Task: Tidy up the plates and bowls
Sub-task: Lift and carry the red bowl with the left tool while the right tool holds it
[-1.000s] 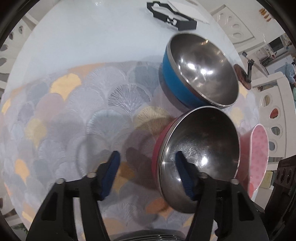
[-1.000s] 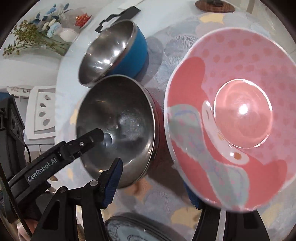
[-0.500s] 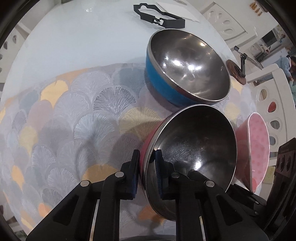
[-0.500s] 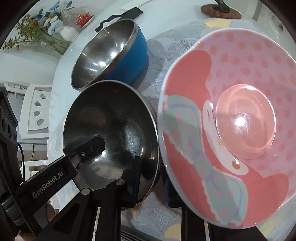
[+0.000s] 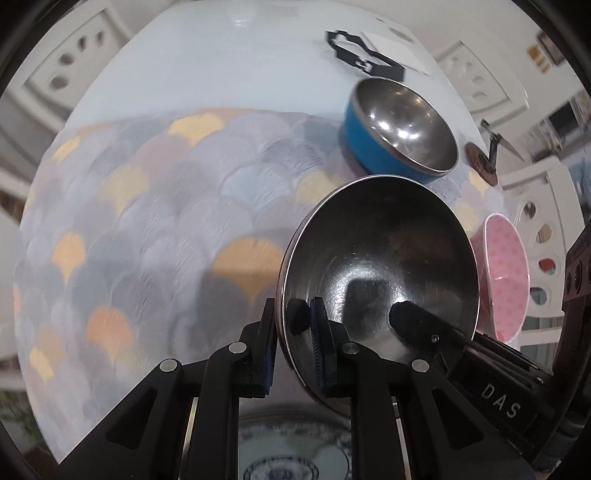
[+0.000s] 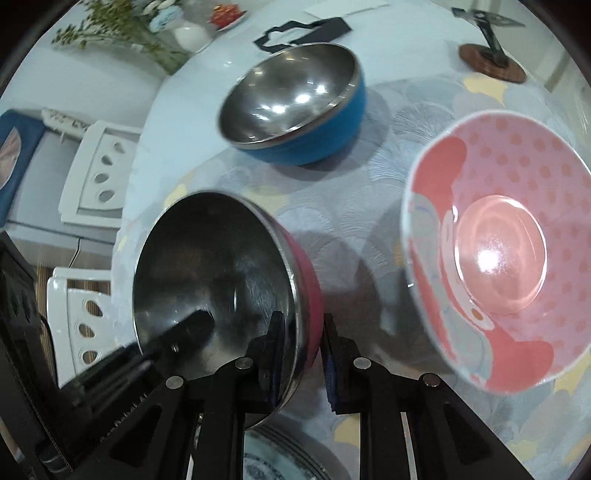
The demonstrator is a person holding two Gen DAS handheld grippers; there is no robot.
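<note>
Both the left gripper [image 5: 292,345] and right gripper [image 6: 301,360] have just closed onto the tilted red steel bowl [image 6: 221,280]'s rim, the blue steel bowl [image 6: 295,107] beyond it, the pink dotted bowl [image 6: 498,251] beside it, a patterned plate [image 5: 295,458] below cut off.

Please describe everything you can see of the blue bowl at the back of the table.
The blue bowl is round and deep, with a glossy blue outer wall and a shiny steel-looking lining and rim that reflect the room lights. It is empty and seems to sit on its base at the far edge of the patterned cloth, just in front of a black cut-out piece. No tool touches it.
</note>
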